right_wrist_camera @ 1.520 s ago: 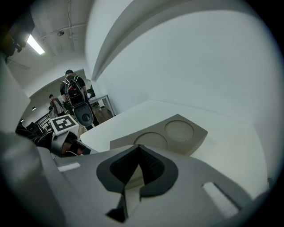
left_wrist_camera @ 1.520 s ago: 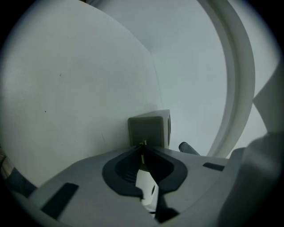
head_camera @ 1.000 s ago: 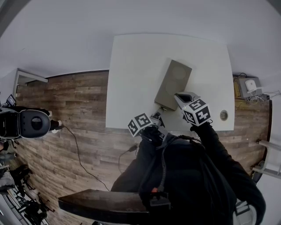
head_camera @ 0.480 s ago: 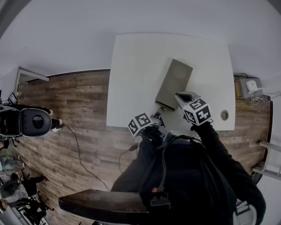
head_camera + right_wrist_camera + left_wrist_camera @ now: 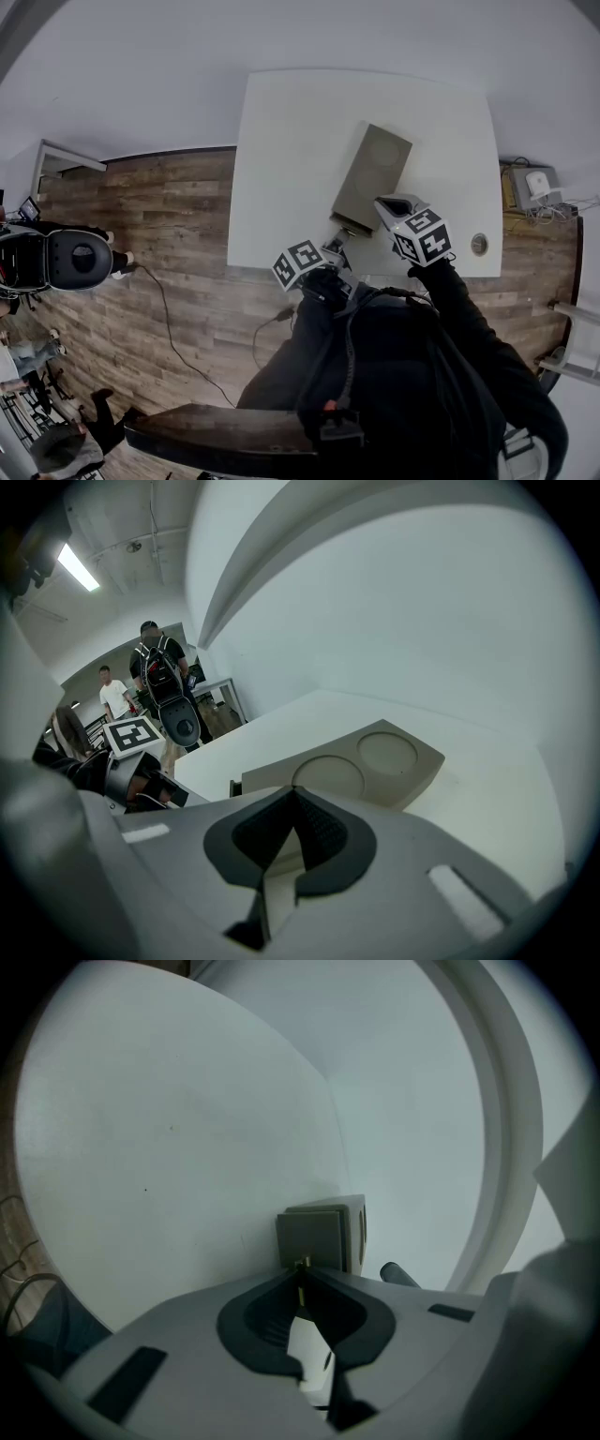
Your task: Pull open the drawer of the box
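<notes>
A grey-brown box [image 5: 373, 173] with two round recesses in its top lies on the white table [image 5: 281, 141]. In the left gripper view its drawer front [image 5: 316, 1237] faces me, with a small brass knob [image 5: 302, 1262] at its lower edge. My left gripper [image 5: 343, 240] [image 5: 301, 1269] is shut on that knob. My right gripper [image 5: 385, 203] [image 5: 293, 792] is over the near end of the box top [image 5: 375, 759]; its jaw tips meet with nothing between them. Whether it touches the top I cannot tell.
The box lies near the table's front edge, with bare table behind and to its left. A round hole [image 5: 479, 246] sits in the table at the right. Wooden floor with a cable [image 5: 178, 319] lies to the left. People [image 5: 159, 682] stand in the background.
Neither gripper nor the box has moved. Only people at the far lower left of the floor have shifted.
</notes>
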